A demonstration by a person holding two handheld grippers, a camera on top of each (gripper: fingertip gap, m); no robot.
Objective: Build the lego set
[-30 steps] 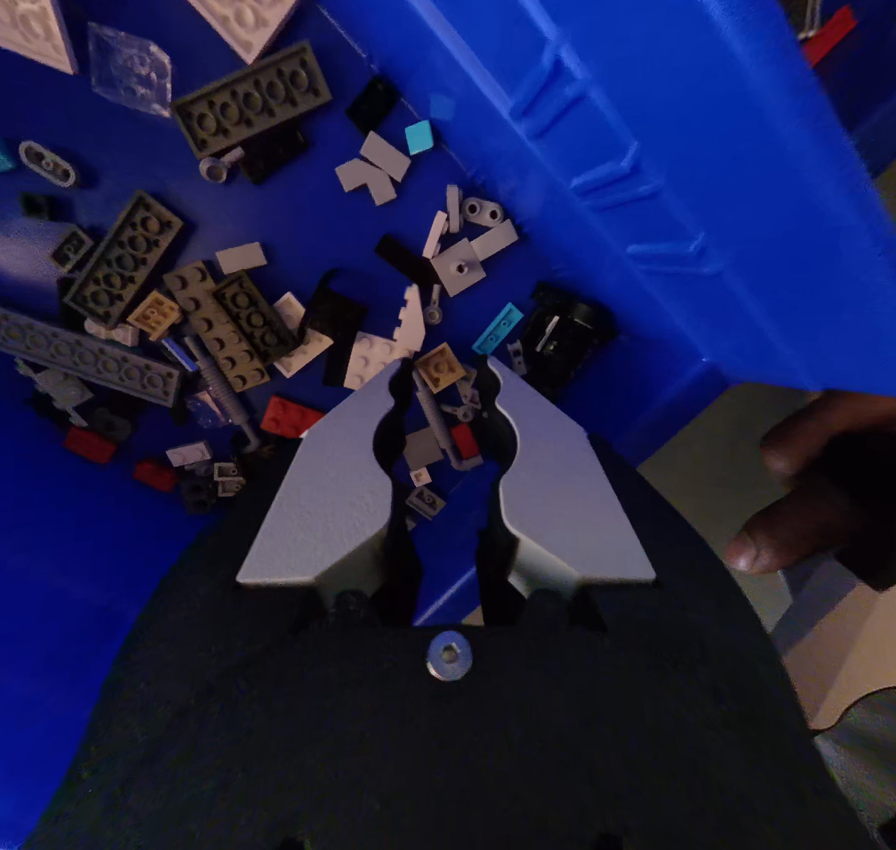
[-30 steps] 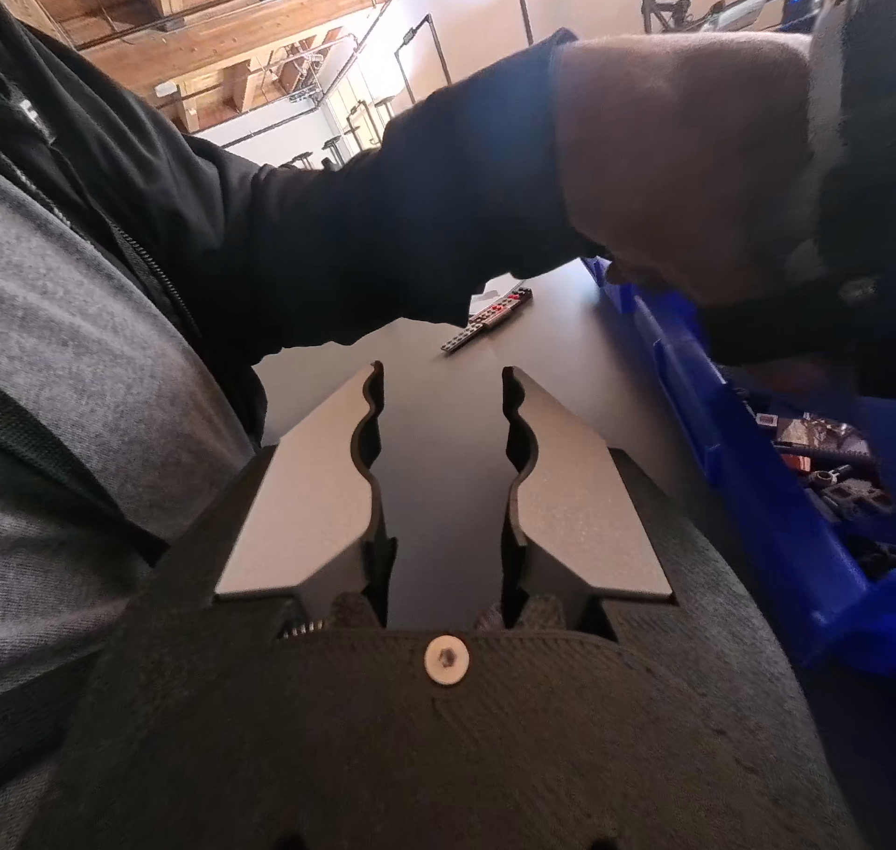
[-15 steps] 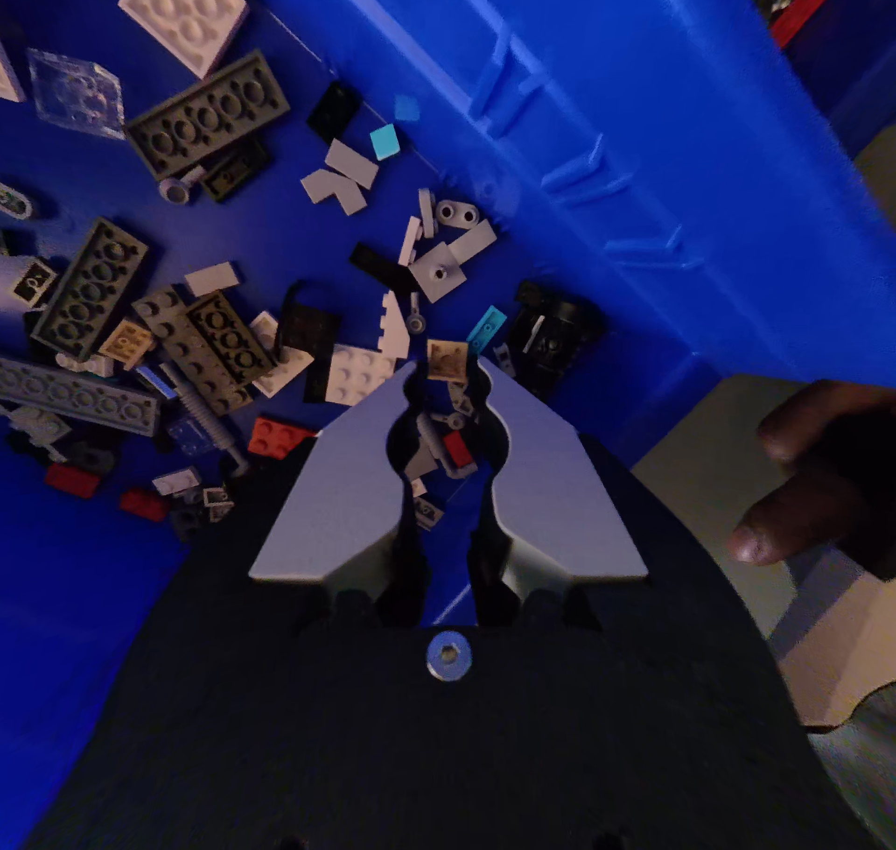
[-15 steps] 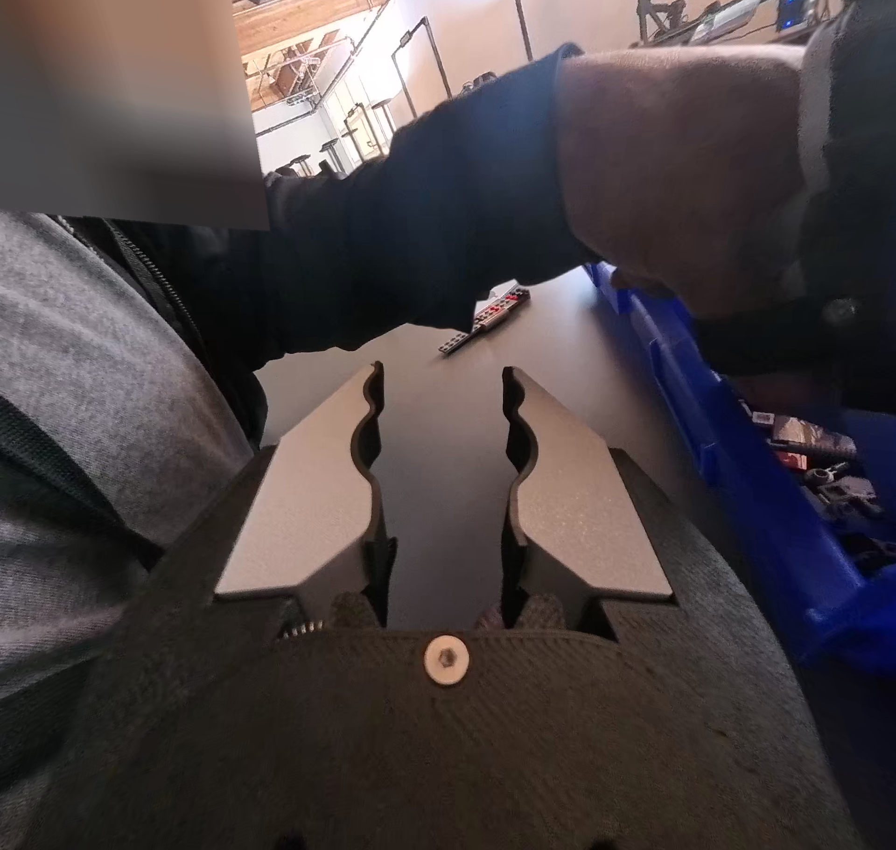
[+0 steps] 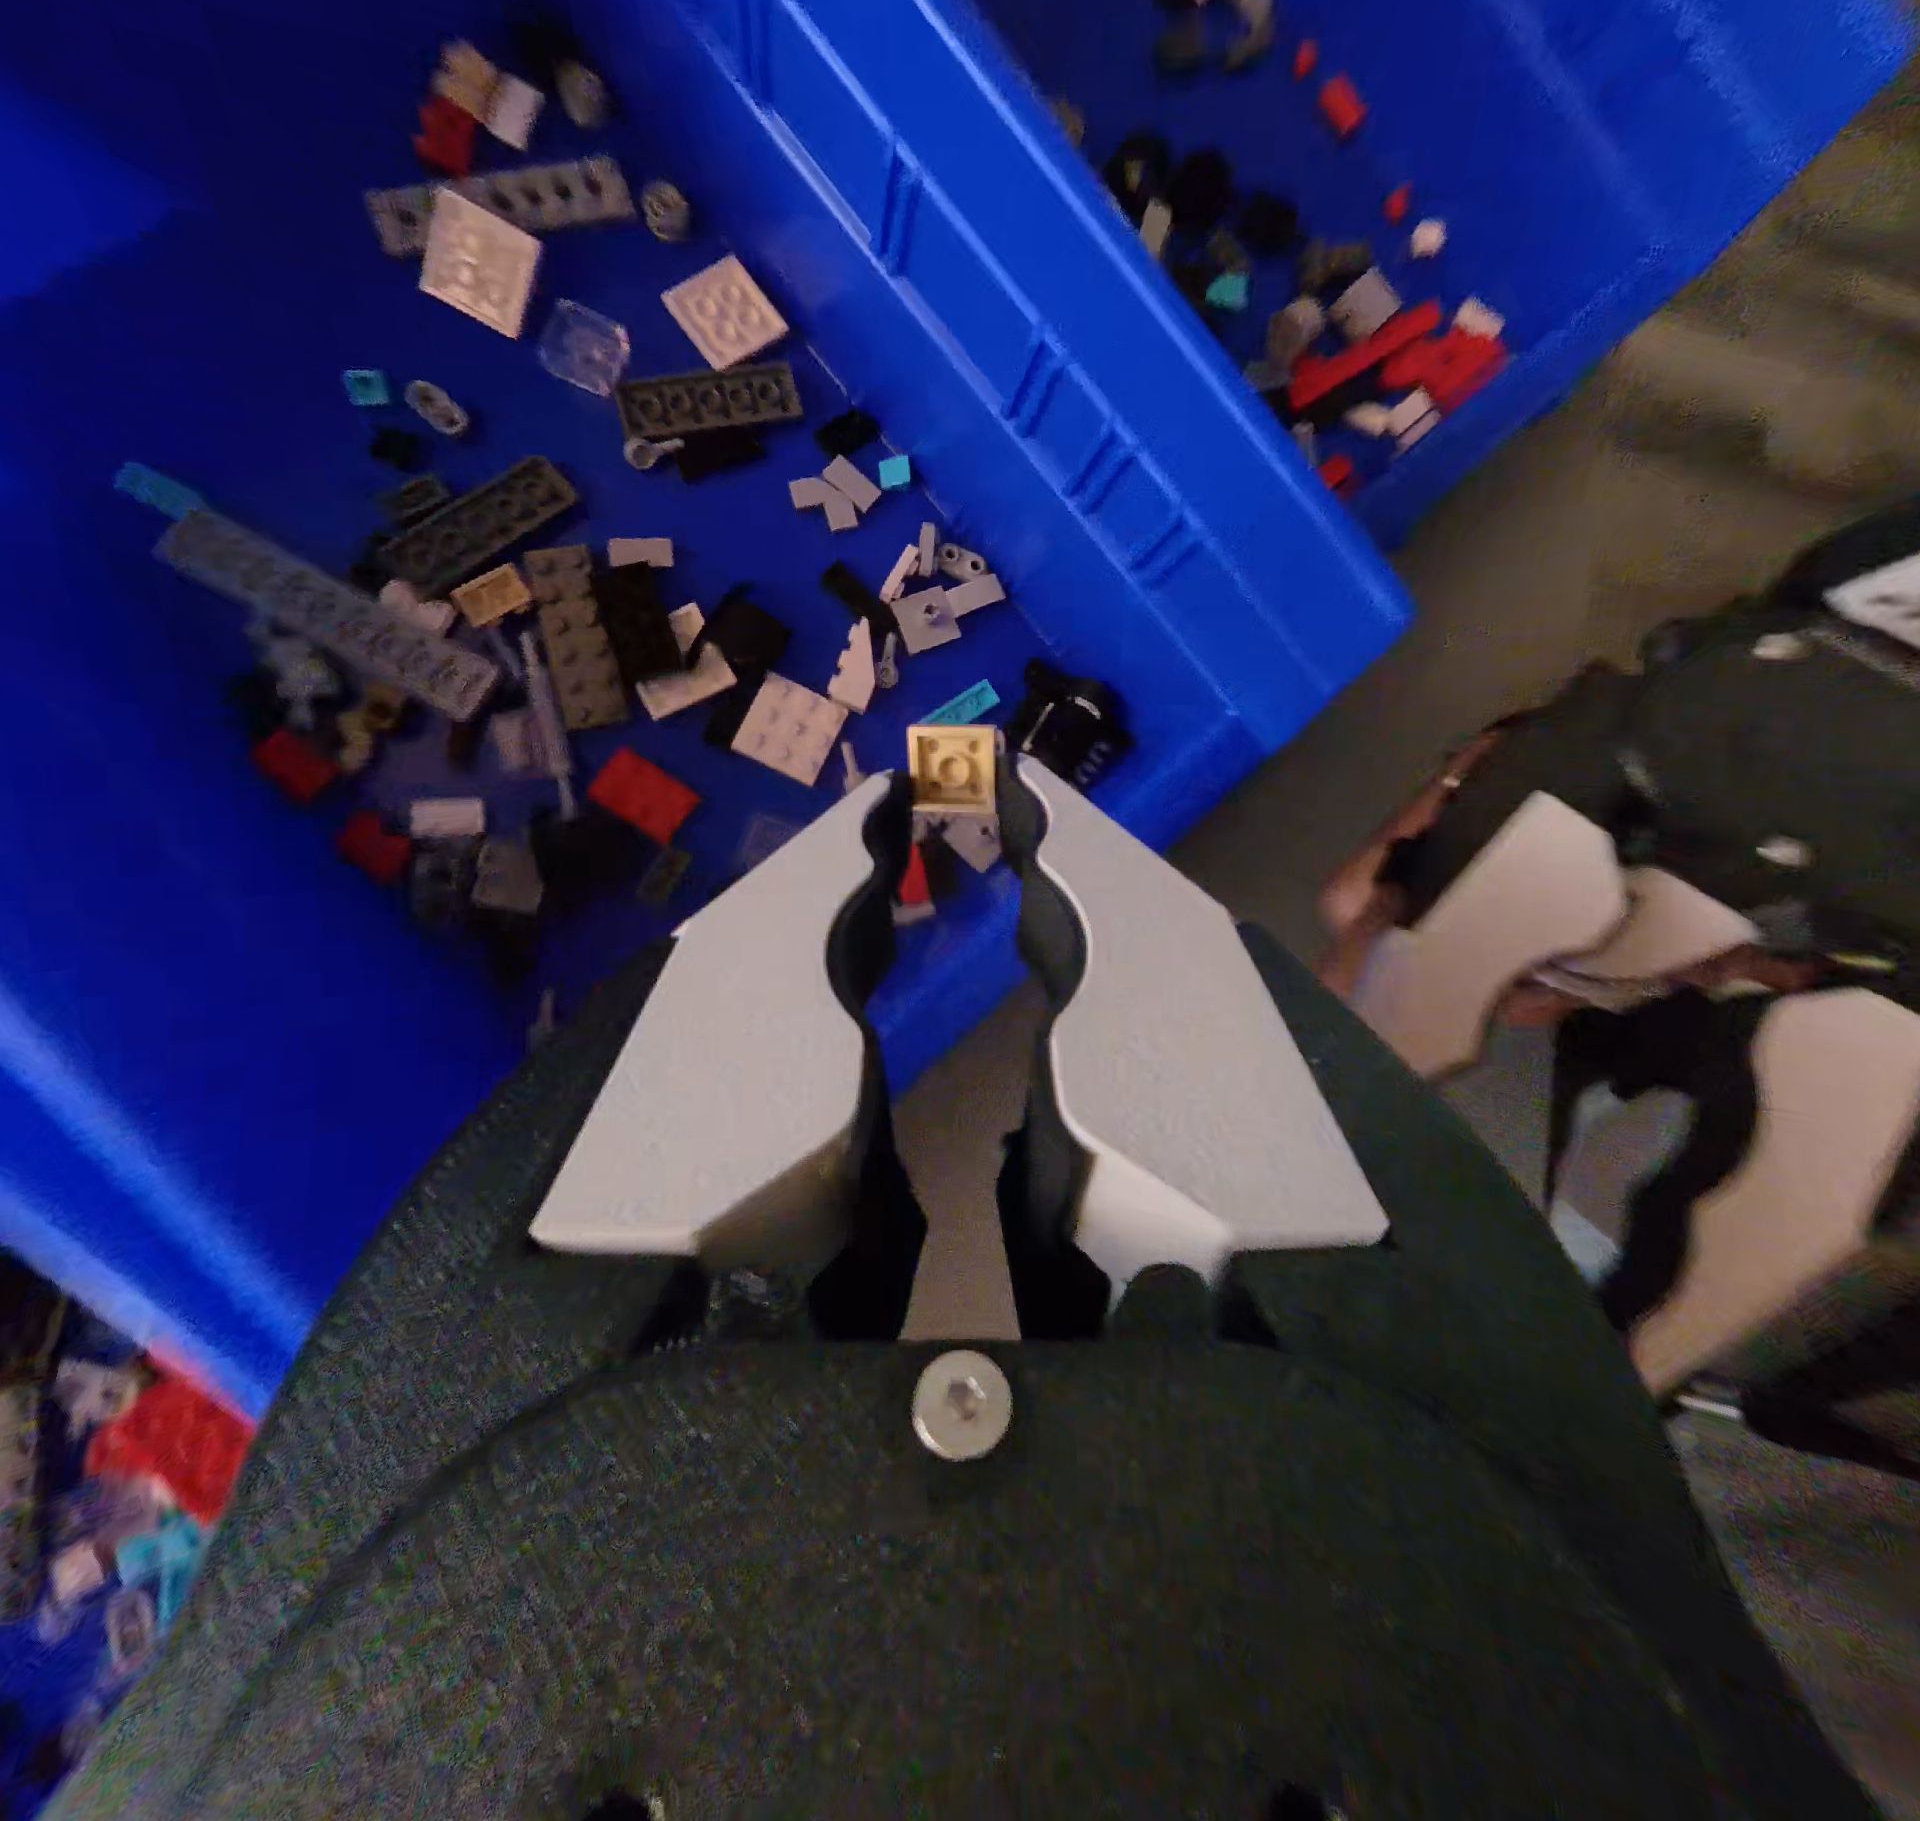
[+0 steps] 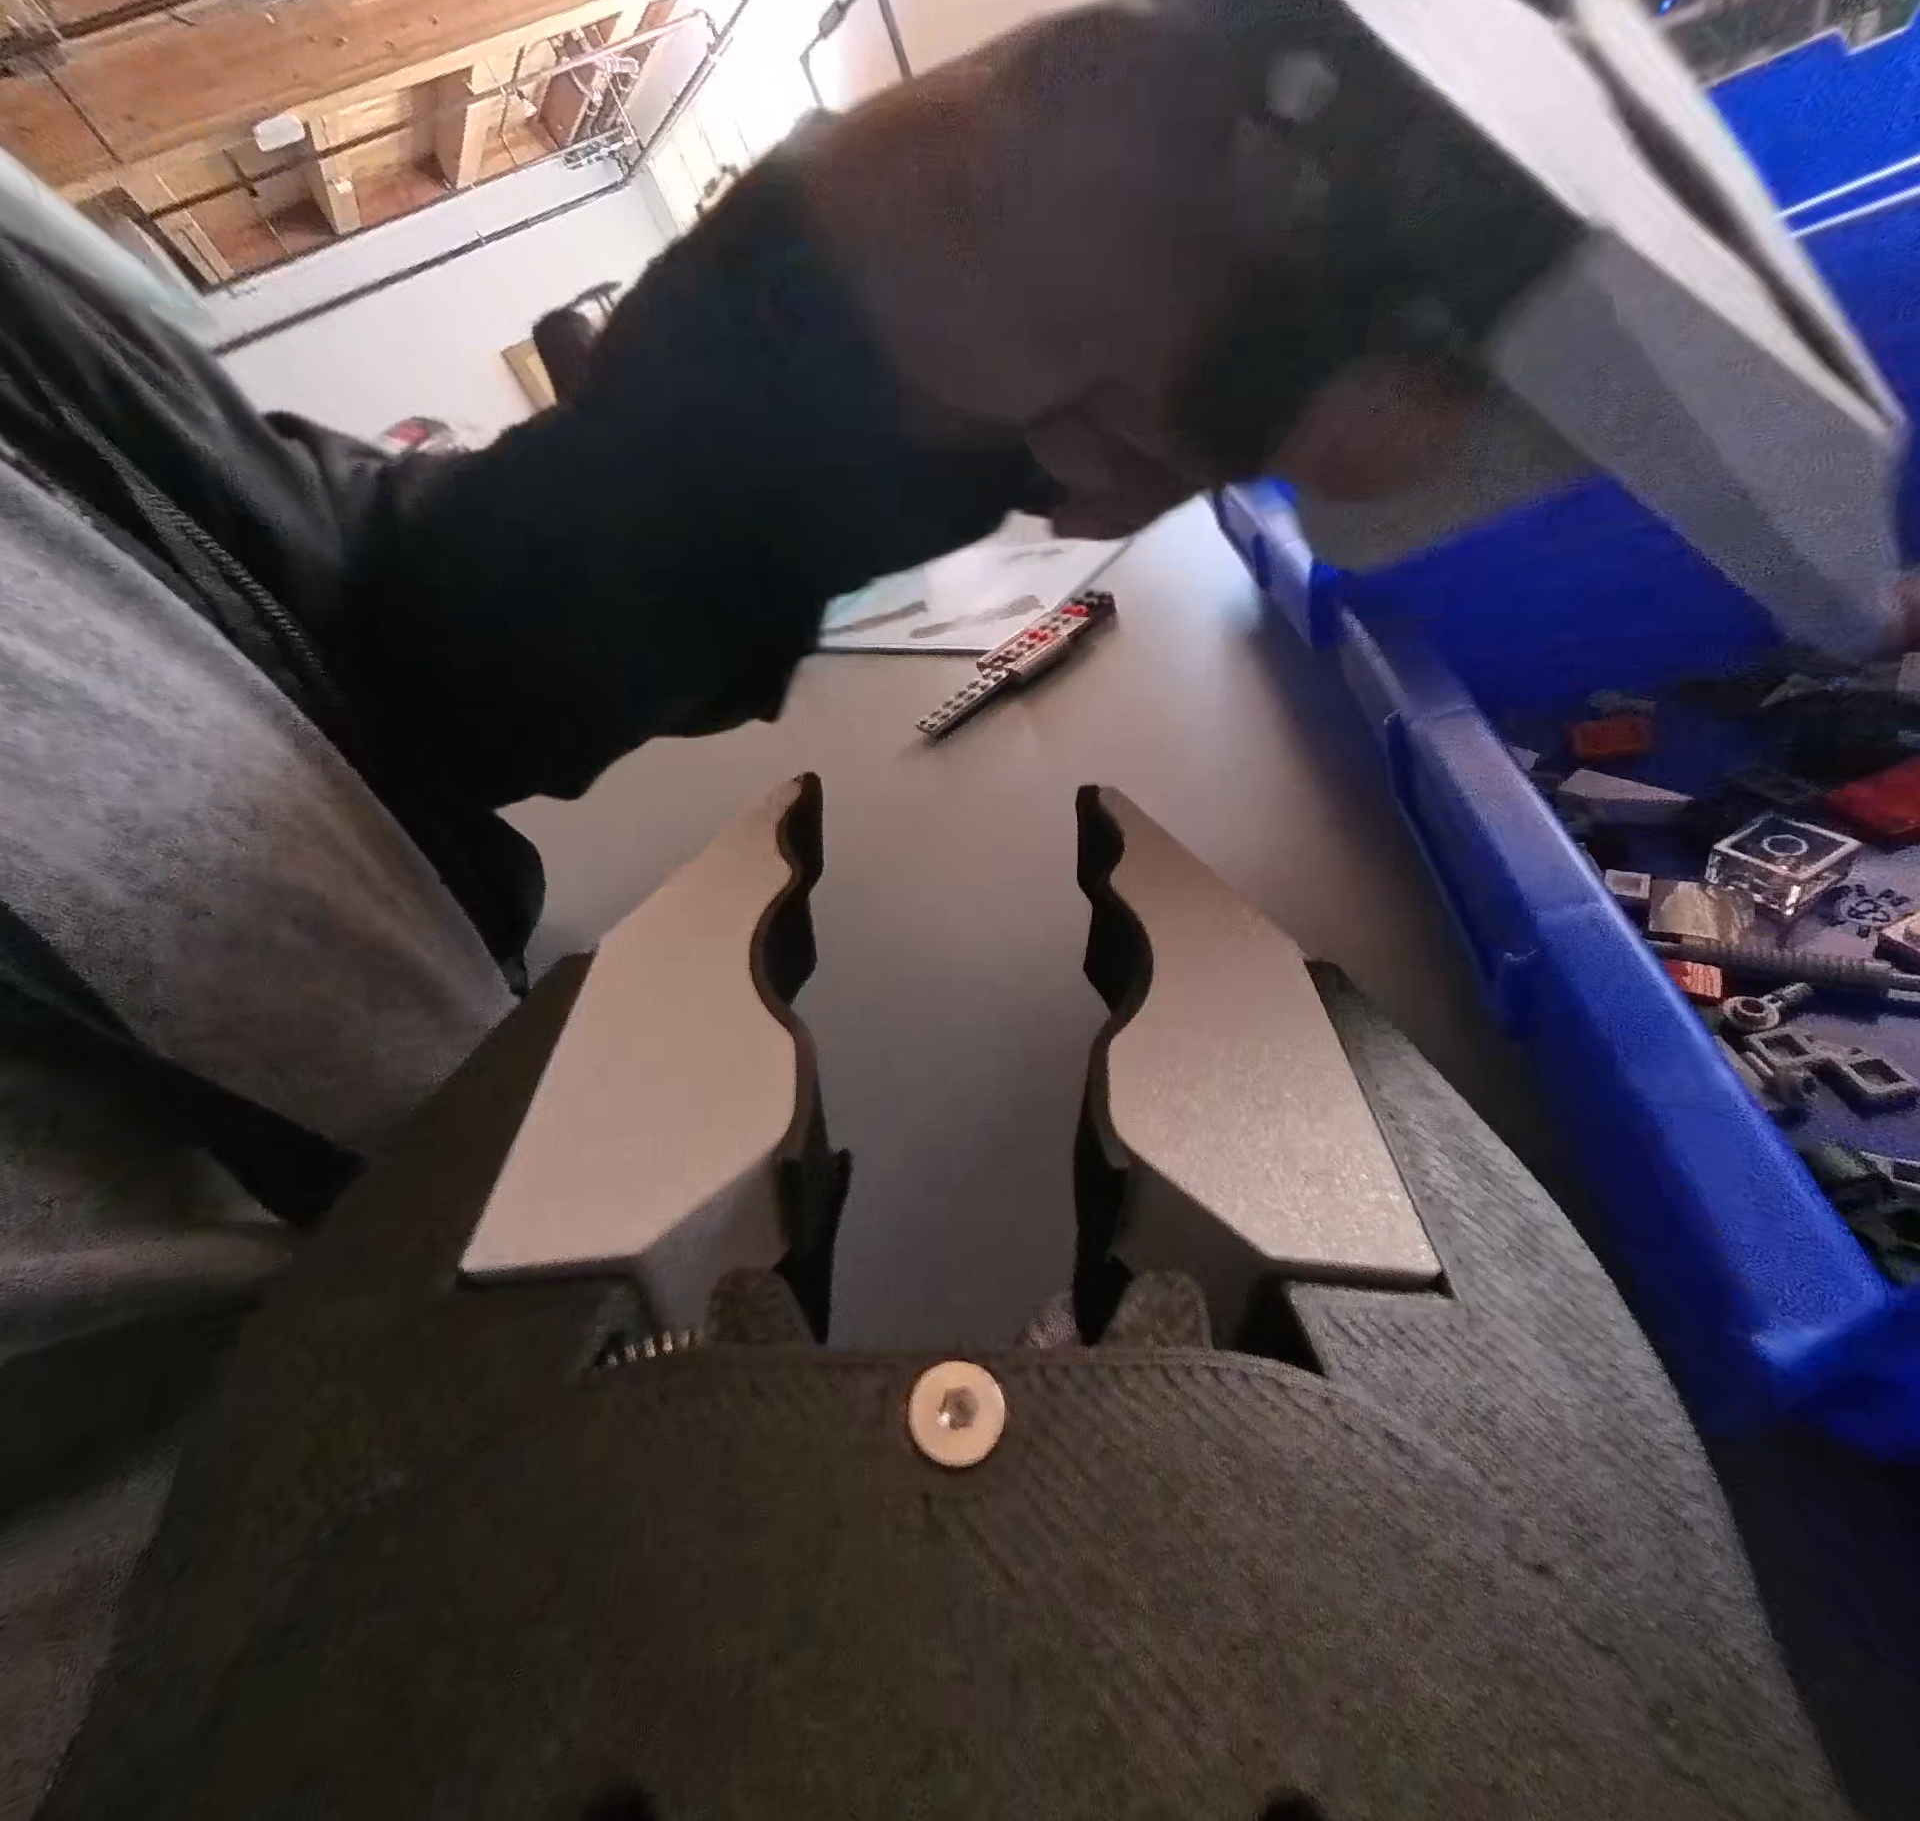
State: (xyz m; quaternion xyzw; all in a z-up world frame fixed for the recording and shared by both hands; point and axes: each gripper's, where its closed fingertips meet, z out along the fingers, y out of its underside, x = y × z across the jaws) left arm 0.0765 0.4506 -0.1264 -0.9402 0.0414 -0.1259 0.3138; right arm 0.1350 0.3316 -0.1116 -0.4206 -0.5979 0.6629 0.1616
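My left gripper (image 5: 953, 784) is shut on a small tan square plate (image 5: 951, 770) held at its fingertips, lifted above the blue bin (image 5: 1091, 441) of loose lego pieces. My right gripper (image 6: 945, 805) is open and empty, low over the dark table. A partly built lego strip (image 6: 1013, 662), dark grey with red pieces, lies on the table ahead of it. The left gripper's grey body (image 6: 1621, 244) shows blurred at the upper right of the right wrist view, held by a hand.
A second blue bin (image 5: 1558, 161) with red, black and grey pieces stands beside the first. An instruction sheet (image 6: 966, 597) lies beyond the strip. The bin's wall (image 6: 1538, 940) runs along the right. A person's black sleeve (image 6: 623, 545) crosses above the table.
My left gripper closed on the tan plate in the bin and lifted it up and back out. My right gripper stayed open and nearly still.
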